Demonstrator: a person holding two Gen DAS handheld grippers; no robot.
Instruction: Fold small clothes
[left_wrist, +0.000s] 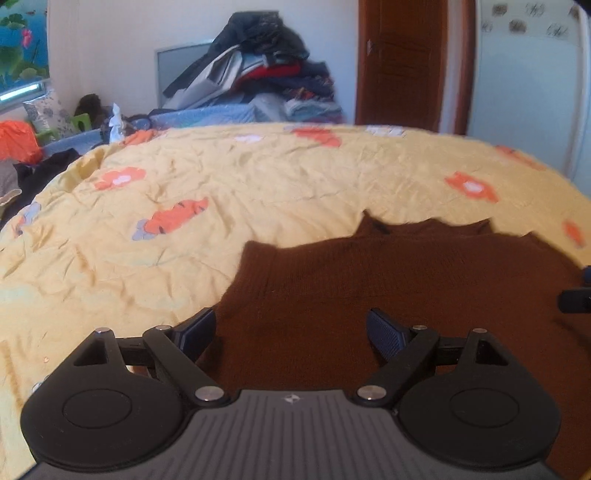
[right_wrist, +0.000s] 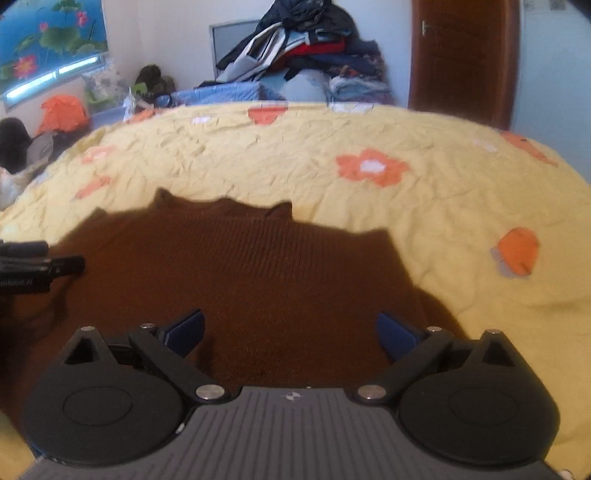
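A brown knitted sweater (left_wrist: 388, 280) lies flat on the yellow flowered bedspread (left_wrist: 221, 184), collar at the far edge. My left gripper (left_wrist: 291, 328) is open and empty, just above the sweater's near left part. In the right wrist view the same sweater (right_wrist: 240, 266) fills the middle, and my right gripper (right_wrist: 291, 328) is open and empty above its near right part. The right gripper's tip shows at the right edge of the left wrist view (left_wrist: 576, 299). The left gripper shows at the left edge of the right wrist view (right_wrist: 33, 266).
The bedspread (right_wrist: 406, 206) stretches far around the sweater. Behind the bed a tall pile of clothes (left_wrist: 266, 74) rests against the wall beside a brown door (left_wrist: 406, 62). Orange and dark items (right_wrist: 62, 110) lie at the far left near a window.
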